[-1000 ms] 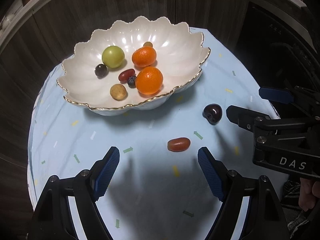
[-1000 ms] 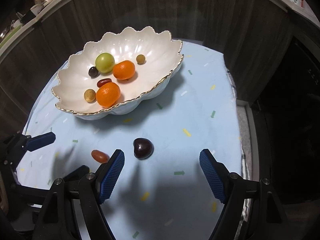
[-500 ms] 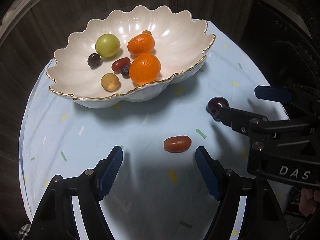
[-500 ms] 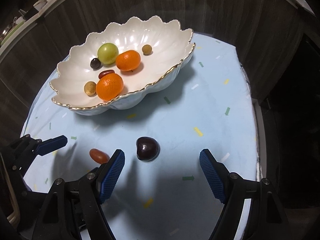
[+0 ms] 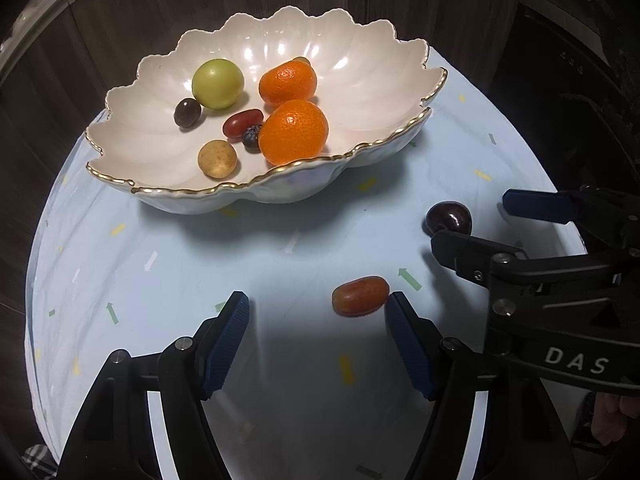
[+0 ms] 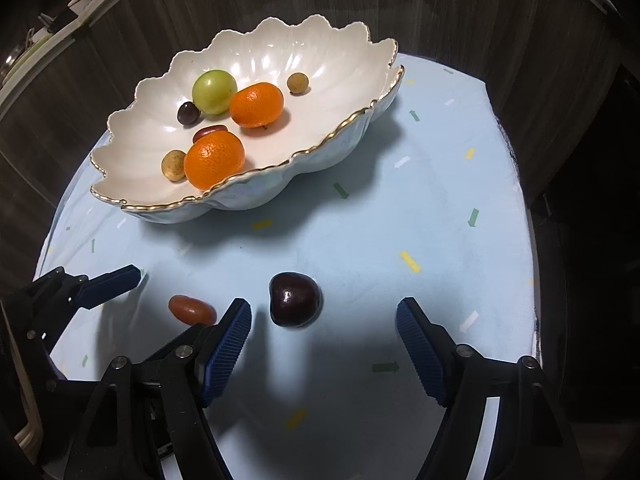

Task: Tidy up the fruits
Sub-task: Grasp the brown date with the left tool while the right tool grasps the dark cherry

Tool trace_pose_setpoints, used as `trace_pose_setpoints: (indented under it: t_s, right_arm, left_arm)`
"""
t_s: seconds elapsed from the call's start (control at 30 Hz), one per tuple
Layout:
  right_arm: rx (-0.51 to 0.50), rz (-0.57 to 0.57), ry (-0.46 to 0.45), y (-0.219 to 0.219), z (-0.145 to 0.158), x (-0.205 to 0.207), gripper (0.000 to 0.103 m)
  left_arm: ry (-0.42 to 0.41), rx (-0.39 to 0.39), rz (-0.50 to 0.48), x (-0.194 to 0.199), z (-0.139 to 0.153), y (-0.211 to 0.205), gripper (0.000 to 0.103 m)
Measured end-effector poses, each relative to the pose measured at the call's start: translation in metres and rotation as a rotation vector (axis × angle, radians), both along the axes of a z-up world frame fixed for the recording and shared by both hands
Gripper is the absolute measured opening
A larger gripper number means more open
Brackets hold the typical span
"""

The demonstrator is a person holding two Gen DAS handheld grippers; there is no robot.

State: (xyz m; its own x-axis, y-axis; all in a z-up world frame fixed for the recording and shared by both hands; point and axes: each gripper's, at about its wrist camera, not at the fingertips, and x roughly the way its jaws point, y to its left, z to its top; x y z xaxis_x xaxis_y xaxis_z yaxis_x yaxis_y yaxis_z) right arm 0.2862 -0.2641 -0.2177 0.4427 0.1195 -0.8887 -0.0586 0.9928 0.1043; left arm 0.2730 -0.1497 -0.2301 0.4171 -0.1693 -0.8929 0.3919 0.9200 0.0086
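1. the left gripper (image 5: 318,312) has its jaws closing, not yet pressing on anything; the oblong red fruit (image 5: 360,295) lies on the pale blue cloth (image 5: 200,264) of the worktop just ahead of the tips, right against the inner side of its right-hand blue pad (image 5: 408,344) and well apart from the other pad.
2. the right gripper (image 6: 324,320) also has its jaws closing and grips nothing; the dark cherry (image 6: 295,299) sits on the cloth between the tips, nearer the left-hand pad (image 6: 228,350) but apart from it.
3. in the right wrist view the oblong red fruit lies just outside that left-hand pad, with the left gripper's blue tip beyond it.
4. further ahead of both jaws stands the scalloped white bowl (image 5: 360,52) with a gold rim.
5. inside it lie two oranges (image 5: 294,131), a green fruit (image 5: 218,84), a dark grape (image 5: 187,112), a red oblong fruit (image 5: 243,122), a blueberry (image 5: 251,137) and two tan round fruits (image 5: 217,159).
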Motion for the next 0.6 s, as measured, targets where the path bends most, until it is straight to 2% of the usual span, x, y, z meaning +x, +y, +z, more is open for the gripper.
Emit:
trace_pose_setpoints:
  t_s: [0.17,0.33,0.47,0.6]
  right_arm:
    - [0.011,0.01,0.011,0.0023,-0.0025,0.0022,0.067]
    - [0.016,0.014,0.015,0.0034,-0.0033,0.0039,0.061]
    - [0.014,0.016,0.012,0.0053,-0.0039,0.0047,0.056]
    - [0.011,0.017,0.006,0.0061,-0.0038,0.0052,0.044]
  left_arm:
    - [0.007,-0.009,-0.008,-0.0014,0.0002,-0.0038,0.061]
    - [0.006,-0.024,-0.007,-0.0029,0.0021,-0.0038,0.058]
    - [0.005,-0.033,-0.003,-0.004,0.0028,-0.0029,0.05]
    - [0.003,-0.041,0.0,-0.0057,0.0032,-0.0025,0.043]
